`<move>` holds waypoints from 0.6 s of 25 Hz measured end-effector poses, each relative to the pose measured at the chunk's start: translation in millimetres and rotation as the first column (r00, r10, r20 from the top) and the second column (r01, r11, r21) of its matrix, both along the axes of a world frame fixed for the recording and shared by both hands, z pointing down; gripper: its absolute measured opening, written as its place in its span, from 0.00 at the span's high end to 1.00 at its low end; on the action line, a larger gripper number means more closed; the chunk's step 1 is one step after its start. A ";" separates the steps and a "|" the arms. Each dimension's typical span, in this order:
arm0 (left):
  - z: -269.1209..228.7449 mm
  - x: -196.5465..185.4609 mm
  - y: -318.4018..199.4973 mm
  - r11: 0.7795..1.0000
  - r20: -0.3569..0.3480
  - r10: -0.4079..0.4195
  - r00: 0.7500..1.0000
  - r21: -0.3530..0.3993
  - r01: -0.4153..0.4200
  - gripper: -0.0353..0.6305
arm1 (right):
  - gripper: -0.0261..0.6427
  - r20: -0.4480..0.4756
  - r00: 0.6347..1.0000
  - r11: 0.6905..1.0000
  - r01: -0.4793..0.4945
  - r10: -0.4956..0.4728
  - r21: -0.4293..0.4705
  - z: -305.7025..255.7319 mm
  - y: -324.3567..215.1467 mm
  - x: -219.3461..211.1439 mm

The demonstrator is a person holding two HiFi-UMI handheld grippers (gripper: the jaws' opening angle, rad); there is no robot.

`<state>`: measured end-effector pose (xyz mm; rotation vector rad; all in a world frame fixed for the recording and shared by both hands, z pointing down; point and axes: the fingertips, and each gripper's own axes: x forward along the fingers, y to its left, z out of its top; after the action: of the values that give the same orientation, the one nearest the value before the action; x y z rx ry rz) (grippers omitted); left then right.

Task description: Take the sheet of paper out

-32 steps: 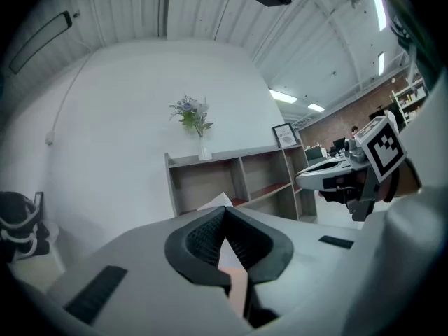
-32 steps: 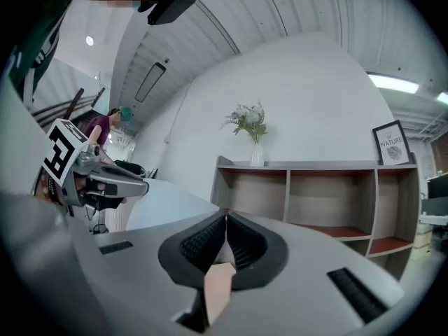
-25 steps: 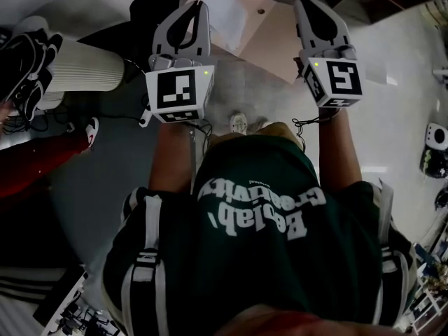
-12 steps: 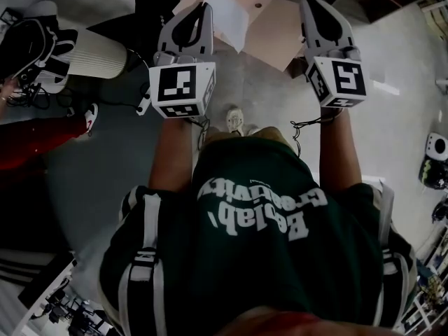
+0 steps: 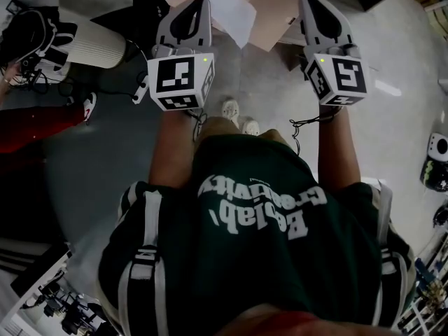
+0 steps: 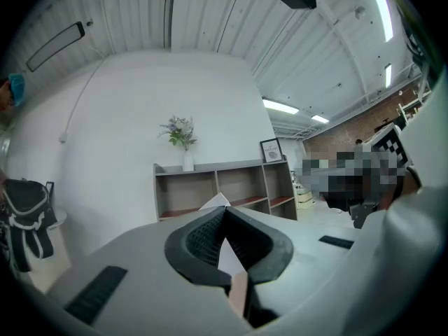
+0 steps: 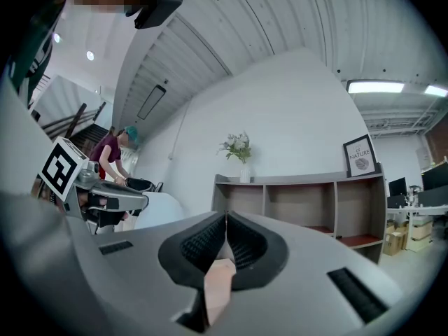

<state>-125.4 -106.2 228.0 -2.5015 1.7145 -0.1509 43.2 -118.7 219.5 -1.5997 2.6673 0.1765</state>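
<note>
Two hand-held grippers sit in our hands, both pointing level and away from us. The left hand-held gripper (image 6: 225, 214) has its jaws pressed together on the white sheet of paper (image 5: 229, 11). In the left gripper view a white corner pokes out above the closed pads. More white shows in the slot behind them, with a strip of tan below it. The right hand-held gripper (image 7: 225, 219) is likewise closed tight. It pinches the tan envelope (image 5: 271, 16), whose edge fills the slot between its pads.

From our head view the sheet reaches from the left gripper's tip toward the right one and lies across the near face of the envelope. We cannot tell whether any of it is inside the envelope. The envelope spans the gap between the two grippers. Each gripper carries its marker cube (image 5: 178, 82) at the end nearest our wrists.

Below them lie the grey floor (image 5: 273, 82) and our pale shoes (image 5: 231, 109). Further out, the gripper views show a white wall and an open shelf unit (image 7: 301, 205). On top of the unit stand a vase of greenery (image 7: 238, 152) and, at its right end, a framed print (image 7: 359, 156).
</note>
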 end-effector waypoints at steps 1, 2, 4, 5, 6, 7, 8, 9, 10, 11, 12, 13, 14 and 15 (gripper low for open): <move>-0.7 4.3 3.8 1.000 0.003 0.000 1.000 0.002 0.000 0.92 | 0.91 0.002 1.000 1.000 0.000 0.000 0.002 -1.4 4.2 3.5; -1.5 8.8 7.4 1.000 0.005 0.001 1.000 0.004 -0.001 0.92 | 0.91 0.004 1.000 1.000 0.000 0.000 0.006 -3.0 8.2 7.1; -3.7 16.5 13.7 1.000 0.007 0.005 1.000 0.008 -0.005 0.92 | 0.91 0.004 1.000 1.000 -0.008 0.008 0.010 -5.3 15.2 13.5; -4.7 18.9 16.6 1.000 0.007 0.006 1.000 0.010 -0.006 0.92 | 0.91 0.003 1.000 1.000 -0.013 0.013 0.009 -5.2 18.2 15.8; -5.5 20.3 19.3 1.000 0.007 0.005 1.000 0.012 -0.005 0.92 | 0.91 -0.003 1.000 1.000 -0.015 0.015 0.006 -4.4 20.7 16.6; -6.3 21.6 21.2 1.000 0.008 0.003 1.000 0.014 -0.003 0.92 | 0.91 -0.014 1.000 1.000 -0.012 0.012 0.007 -3.6 22.7 16.3; -6.9 23.1 22.1 1.000 0.011 0.001 1.000 0.017 -0.001 0.92 | 0.91 -0.027 1.000 1.000 -0.009 0.009 0.010 -3.3 24.0 16.0; -7.5 25.0 22.3 1.000 0.015 0.000 1.000 0.019 0.000 0.92 | 0.91 -0.033 0.999 1.000 -0.007 0.007 0.014 -3.4 24.6 16.1; -8.1 26.7 22.5 1.000 0.019 -0.001 1.000 0.022 0.000 0.92 | 0.91 -0.031 1.000 1.000 -0.005 0.005 0.014 -3.6 24.9 16.2; -8.5 27.5 23.4 1.000 0.019 -0.002 1.000 0.024 0.001 0.92 | 0.91 -0.024 1.000 1.000 -0.002 0.003 0.012 -3.5 25.5 15.8; -8.9 27.1 25.1 1.000 0.015 -0.004 1.000 0.026 0.003 0.92 | 0.91 -0.019 1.000 1.000 0.001 -0.001 0.011 -3.1 26.7 15.2; -9.2 25.7 27.1 1.000 0.009 -0.008 1.000 0.027 0.008 0.92 | 0.91 -0.019 1.000 1.000 0.001 -0.001 0.012 -2.6 28.3 15.1; -9.6 23.8 28.8 0.999 0.004 -0.013 1.000 0.029 0.013 0.92 | 0.91 -0.023 1.000 1.000 -0.001 0.002 0.015 -2.2 29.6 16.0; -10.1 22.3 29.8 0.999 0.003 -0.019 1.000 0.031 0.019 0.92 | 0.91 -0.026 1.000 1.000 -0.005 0.006 0.018 -2.4 30.3 17.7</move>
<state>-103.1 -76.4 217.9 -2.4622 1.7262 -0.1292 60.9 -88.3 217.1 -1.6111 2.6725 0.2224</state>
